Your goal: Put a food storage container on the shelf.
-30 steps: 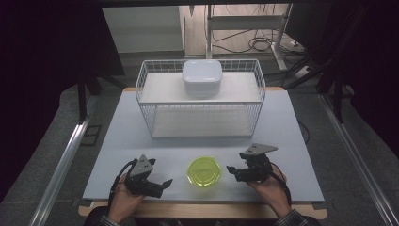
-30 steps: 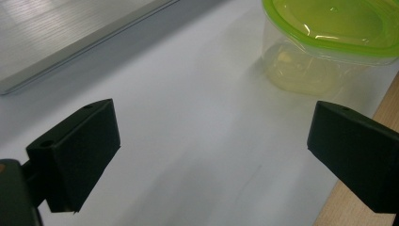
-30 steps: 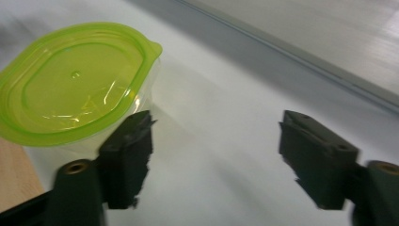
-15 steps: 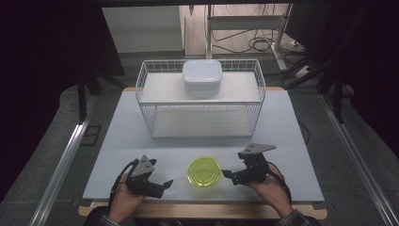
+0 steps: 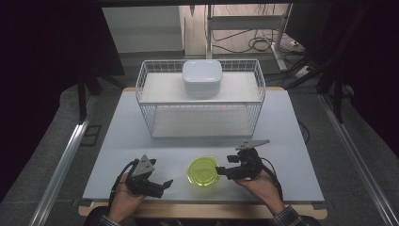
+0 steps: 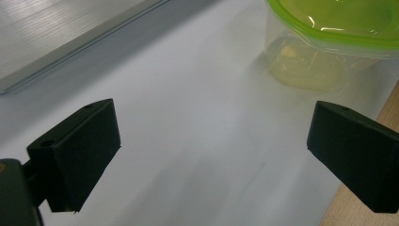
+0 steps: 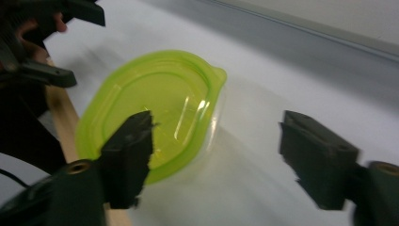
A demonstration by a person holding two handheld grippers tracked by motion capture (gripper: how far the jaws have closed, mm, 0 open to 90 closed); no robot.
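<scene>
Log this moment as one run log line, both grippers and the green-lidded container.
left gripper: open, beside container | right gripper: jaws just closing, open at green-lidded container rim, no grip | white box: on wire rack

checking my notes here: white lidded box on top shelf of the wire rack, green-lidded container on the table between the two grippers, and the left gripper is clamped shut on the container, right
Not quite. The left gripper is open and holds nothing: in the left gripper view its jaws stand wide apart over bare table, with the green-lidded container farther off, untouched. The white lidded box on the wire rack and the container's place between the grippers are right.
</scene>
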